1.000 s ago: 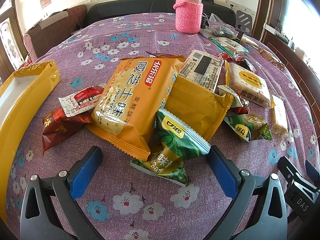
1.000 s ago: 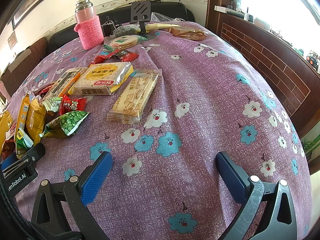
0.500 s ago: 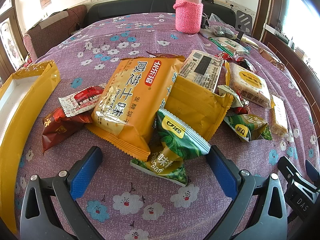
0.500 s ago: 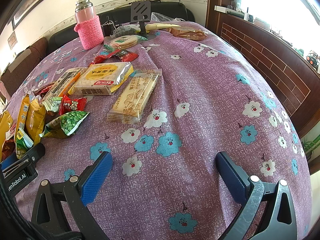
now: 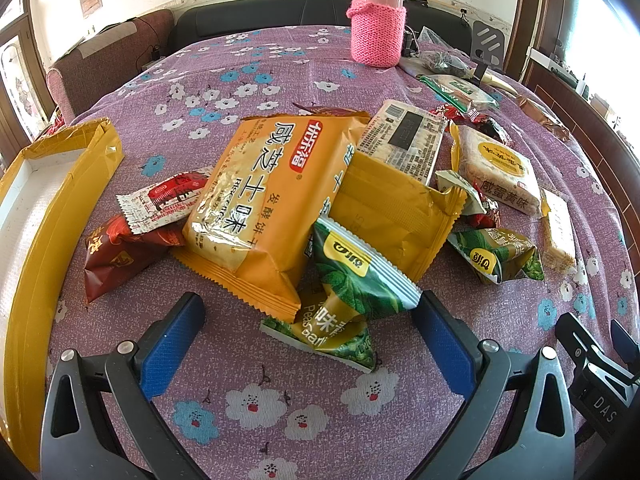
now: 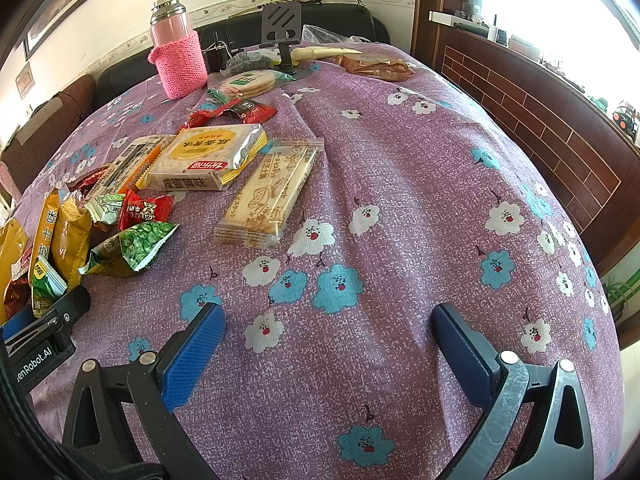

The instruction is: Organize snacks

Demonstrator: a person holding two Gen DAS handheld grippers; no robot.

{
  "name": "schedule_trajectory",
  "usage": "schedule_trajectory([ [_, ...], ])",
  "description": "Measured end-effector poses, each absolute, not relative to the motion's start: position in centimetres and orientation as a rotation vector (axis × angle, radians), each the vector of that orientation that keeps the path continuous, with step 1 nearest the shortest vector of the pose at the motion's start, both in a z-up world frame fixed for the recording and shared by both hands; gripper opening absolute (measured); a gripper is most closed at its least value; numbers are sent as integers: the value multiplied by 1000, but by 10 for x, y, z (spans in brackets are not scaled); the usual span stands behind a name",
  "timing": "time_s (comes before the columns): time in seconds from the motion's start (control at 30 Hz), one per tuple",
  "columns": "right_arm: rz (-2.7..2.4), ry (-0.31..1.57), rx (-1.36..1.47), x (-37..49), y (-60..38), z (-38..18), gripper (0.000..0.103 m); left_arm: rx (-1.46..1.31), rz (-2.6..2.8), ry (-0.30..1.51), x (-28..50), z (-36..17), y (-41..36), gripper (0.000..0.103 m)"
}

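Observation:
A heap of snack packets lies on the purple flowered tablecloth. In the left wrist view a large orange biscuit bag (image 5: 260, 200) lies on top, with green pea packets (image 5: 352, 276) at its near edge and red packets (image 5: 120, 252) to its left. My left gripper (image 5: 308, 336) is open and empty just short of the green packets. In the right wrist view my right gripper (image 6: 328, 344) is open and empty over bare cloth, with a long cracker pack (image 6: 272, 196) and a yellow egg-yolk biscuit pack (image 6: 204, 160) beyond it to the left.
A yellow box (image 5: 48, 216) with a white inside stands at the left. A pink knit-sleeved flask (image 5: 378, 20) stands at the far side, near a phone stand (image 6: 282, 28) and more packets. The table edge drops off at the right toward a brick-pattern wall (image 6: 552, 120).

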State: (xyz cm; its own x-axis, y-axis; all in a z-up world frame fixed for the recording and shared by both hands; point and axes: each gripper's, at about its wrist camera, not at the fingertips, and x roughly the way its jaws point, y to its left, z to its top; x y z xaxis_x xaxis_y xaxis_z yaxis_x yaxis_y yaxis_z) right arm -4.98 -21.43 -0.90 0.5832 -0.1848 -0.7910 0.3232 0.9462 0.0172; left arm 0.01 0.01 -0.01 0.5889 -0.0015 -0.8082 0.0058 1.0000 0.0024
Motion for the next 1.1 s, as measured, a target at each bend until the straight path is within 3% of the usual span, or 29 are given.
schedule_trajectory([
  [0.83,-316,900,181,-50,-214,-10,103,-37,86,948,3,0,-9,103],
  [1.1,-317,902,182,-50,-214,-9,103,96,-175,1040,-3,2,-11,103],
])
